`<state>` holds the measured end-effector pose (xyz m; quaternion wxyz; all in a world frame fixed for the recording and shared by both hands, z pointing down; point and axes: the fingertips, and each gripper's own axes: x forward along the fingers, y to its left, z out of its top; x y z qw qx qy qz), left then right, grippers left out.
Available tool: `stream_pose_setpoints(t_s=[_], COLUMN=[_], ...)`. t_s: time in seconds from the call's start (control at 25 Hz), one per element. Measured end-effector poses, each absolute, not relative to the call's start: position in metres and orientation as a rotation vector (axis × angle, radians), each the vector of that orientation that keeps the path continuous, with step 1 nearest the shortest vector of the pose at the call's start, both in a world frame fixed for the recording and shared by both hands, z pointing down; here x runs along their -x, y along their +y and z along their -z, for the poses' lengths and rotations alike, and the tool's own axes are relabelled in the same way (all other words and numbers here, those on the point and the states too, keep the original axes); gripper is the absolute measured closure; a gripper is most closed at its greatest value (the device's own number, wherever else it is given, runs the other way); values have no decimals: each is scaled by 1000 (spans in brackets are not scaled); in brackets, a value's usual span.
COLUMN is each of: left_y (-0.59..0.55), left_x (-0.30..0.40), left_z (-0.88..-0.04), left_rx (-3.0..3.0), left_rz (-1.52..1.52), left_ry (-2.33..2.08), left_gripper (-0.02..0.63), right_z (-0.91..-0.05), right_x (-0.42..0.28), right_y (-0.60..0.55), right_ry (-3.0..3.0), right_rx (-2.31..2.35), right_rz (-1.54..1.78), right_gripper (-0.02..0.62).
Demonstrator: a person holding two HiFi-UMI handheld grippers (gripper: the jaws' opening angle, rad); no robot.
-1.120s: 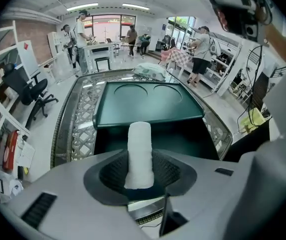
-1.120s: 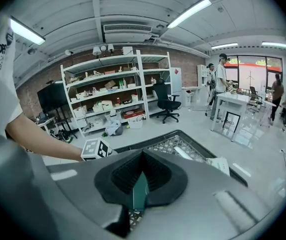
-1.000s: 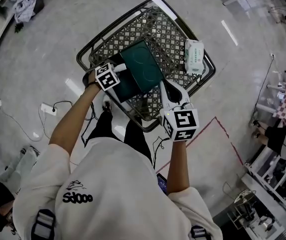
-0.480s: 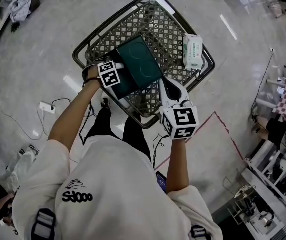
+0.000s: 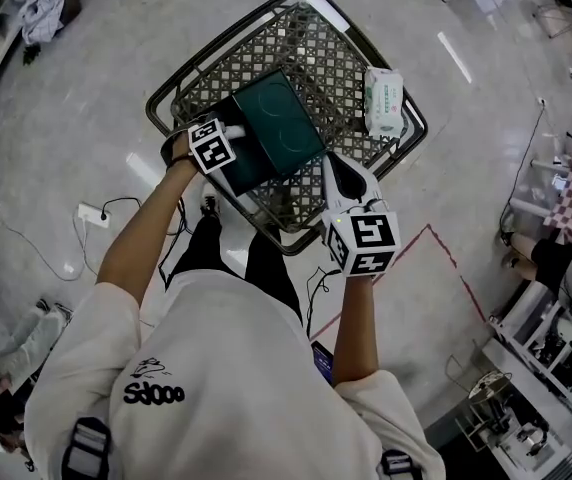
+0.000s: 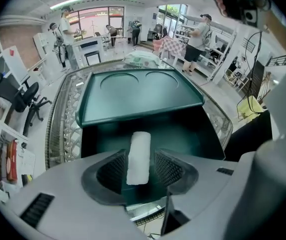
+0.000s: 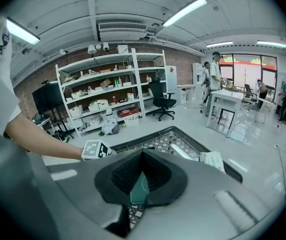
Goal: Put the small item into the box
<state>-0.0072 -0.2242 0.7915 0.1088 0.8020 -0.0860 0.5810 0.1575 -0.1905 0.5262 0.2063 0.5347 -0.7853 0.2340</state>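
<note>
the small item [image 6: 139, 148], a white stubby roll, lies inside the open dark green box [image 6: 193, 134], right between the jaws of the left hand-held gripper [image 6: 141, 160], which points steeply down into the box. its long axis runs along that gripper's own line, from the jaws toward the raised lid [image 6: 138, 91]. the left jaws have just been opening and now stand apart, with the item between them and a sliver of gap on at least one side, so the pads look to have let go. whether the roll already rests on the box floor i cannot tell. the left hand is plainly the nearer one. the right hand-held gripper [image 7: 142, 160] is closed on the lid's near edge and seems to be holding it up. the box sits at the near left edge of the lattice surface [image 5: 266, 53], and a wipes pack [image 5: 384, 101] lies well apart at the far right edge, its green label too small to read. the only legible writing is a shirt print that looks like "sdooo". the next move is probably lifting the left gripper straight out.
</note>
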Motion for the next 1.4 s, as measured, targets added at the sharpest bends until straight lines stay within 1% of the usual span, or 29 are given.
stream_pose_setpoints(t_s=[0.12,0.28,0.32,0.36,0.44,0.56,0.64,0.72,1.0,1.2,1.4], left_y=[-228,-244,-248,-252,-260,-274,-283,-291,-305,-298,-292], left_x=[6,1,1,2,4,9,14,17,16,16,17], left_z=[-779,-749,-739,-727,-700,-654,-622,-591,-482,-417,-372], left_rx=[-2358,-2352,-2354,-2355,-2353,-2377,-2432,-2503,-2707,-2864,-2985], left_rz=[-1594,-1288,-1215,-1139,-966,-724,-628,-572,-354,-281,-291], left_ry=[-313,-455,-484,-510,-553,-621,-673,-721,-807,-878,-956], left_gripper=[431,431,445,481,528,573,591,600,600,600,600], right_z=[-522,-514,-511,-508,-500,-487,-476,-464,-403,-357,-320], right_x=[-157,-158,-159,-159,-161,-166,-169,-174,-183,-178,-173], right_y=[-191,-191,-192,-192,-193,-196,-199,-203,-215,-216,-220], right_ry=[-2194,-2210,-2219,-2227,-2236,-2241,-2247,-2251,-2309,-2353,-2375], right_rx=[-1503,-1524,-1532,-1541,-1557,-1574,-1585,-1607,-1691,-1712,-1724], right_rz=[-644,-629,-627,-626,-614,-560,-521,-484,-295,-142,1], right_gripper=[584,584,584,584,584,584,584,584,584,584,584])
